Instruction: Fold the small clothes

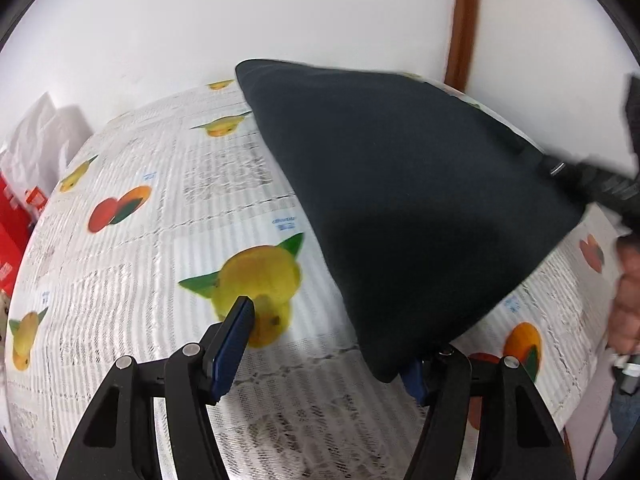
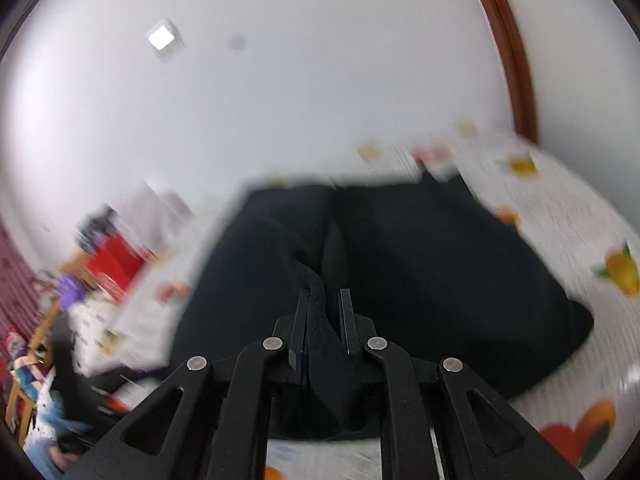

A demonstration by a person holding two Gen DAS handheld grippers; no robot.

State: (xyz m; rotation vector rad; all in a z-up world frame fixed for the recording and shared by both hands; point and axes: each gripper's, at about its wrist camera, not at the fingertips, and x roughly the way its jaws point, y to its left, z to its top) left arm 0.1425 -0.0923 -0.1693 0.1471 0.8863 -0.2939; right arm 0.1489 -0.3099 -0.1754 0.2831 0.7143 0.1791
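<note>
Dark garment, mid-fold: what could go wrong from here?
1. The right gripper pinches only a narrow bunched strip of the dark garment; a pull may slip it free.
2. The left gripper is open, and one finger stands apart from the cloth. The corner only drapes over the other side, so it could drop and skew the fold.
3. The right wrist view is motion-blurred; fast movement may drag the fruit-print tablecloth.

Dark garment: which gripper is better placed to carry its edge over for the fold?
Right. The right gripper is shut on the dark garment, lifting it off the tablecloth; the left gripper is open.
</note>
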